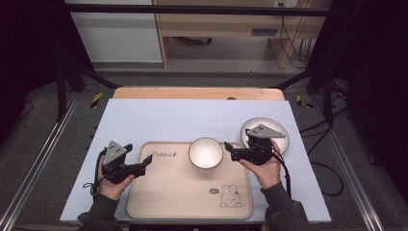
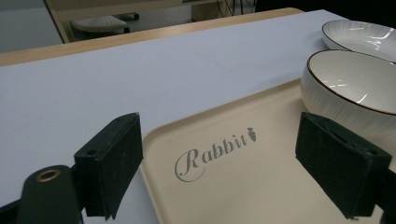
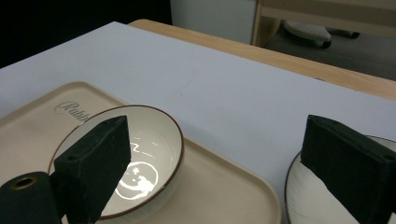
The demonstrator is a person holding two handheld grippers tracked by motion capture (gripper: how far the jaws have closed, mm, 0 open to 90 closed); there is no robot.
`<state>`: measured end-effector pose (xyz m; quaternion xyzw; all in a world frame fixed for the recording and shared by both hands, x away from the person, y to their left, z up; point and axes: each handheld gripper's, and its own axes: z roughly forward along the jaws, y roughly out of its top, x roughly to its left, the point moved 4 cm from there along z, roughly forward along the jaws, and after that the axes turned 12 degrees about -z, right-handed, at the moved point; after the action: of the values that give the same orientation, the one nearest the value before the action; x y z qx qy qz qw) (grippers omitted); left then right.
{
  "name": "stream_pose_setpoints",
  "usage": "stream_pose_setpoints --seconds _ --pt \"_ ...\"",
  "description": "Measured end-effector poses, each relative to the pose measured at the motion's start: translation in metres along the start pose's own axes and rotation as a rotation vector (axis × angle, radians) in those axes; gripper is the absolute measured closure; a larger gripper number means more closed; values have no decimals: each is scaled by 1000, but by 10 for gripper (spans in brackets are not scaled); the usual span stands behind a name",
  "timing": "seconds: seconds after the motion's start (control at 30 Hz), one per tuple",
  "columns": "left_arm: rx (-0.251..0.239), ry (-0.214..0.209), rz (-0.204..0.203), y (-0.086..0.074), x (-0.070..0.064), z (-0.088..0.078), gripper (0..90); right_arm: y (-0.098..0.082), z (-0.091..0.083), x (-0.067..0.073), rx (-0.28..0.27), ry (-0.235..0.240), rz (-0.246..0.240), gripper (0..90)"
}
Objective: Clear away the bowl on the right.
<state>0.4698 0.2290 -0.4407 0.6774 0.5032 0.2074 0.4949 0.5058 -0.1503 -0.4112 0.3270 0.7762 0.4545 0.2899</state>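
A white bowl (image 1: 206, 153) with a brown rim stands on the far right part of a beige tray (image 1: 183, 192), also visible as the bowl (image 2: 355, 88) (image 3: 140, 154). A white plate (image 1: 281, 132) lies on the table right of the tray. My right gripper (image 1: 228, 148) is open just right of the bowl, over the tray's corner, its jaws wide apart (image 3: 224, 172). My left gripper (image 1: 146, 161) is open at the tray's left edge, with the "Rabbit" lettering (image 2: 212, 151) between its jaws and nothing held.
The tray rests on a pale blue mat (image 1: 183, 120) over a wooden table (image 1: 197, 93). A rabbit drawing (image 1: 230, 196) marks the tray's near right corner. Black frame posts (image 1: 327, 82) stand at both sides; the table's near edge is by the forearms.
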Motion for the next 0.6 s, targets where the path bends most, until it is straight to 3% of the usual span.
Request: stream_pose_setpoints --seconds 0.37,0.6 --pt "14 19 -5 -5 5 0 136 -34 -28 -12 -27 -70 19 80" --pt "35 36 -11 -14 11 1 135 -56 -38 -11 -7 -76 16 78"
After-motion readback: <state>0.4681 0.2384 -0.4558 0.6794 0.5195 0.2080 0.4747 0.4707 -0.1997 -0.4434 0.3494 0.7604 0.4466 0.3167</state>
